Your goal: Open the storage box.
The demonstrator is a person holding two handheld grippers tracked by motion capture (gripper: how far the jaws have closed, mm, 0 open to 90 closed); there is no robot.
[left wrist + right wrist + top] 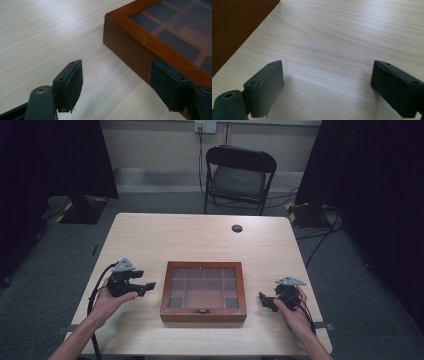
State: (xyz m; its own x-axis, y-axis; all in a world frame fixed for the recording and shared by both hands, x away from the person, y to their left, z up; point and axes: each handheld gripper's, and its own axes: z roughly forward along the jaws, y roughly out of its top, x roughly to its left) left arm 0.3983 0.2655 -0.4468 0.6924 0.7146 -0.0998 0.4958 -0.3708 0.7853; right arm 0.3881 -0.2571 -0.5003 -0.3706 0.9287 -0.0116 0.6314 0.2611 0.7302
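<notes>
A shallow wooden box (203,291) with a glass lid over dark compartments lies shut in the middle of the table, a small clasp on its near side. To its left, my left gripper (149,286) points at the box's left wall. In the left gripper view the jaws (120,82) stand wide apart over bare table, the box corner (130,42) just beyond them. On the other side of the box, my right gripper (263,301) points toward its right wall. Its jaws (328,87) are spread with nothing between them, and the box wall (234,27) shows at the upper left.
The light wooden table (200,240) has a round black cable hole (237,228) near its far edge. A black folding chair (239,176) stands behind the table. Black curtains hang on both sides, and cables run across the floor at the right.
</notes>
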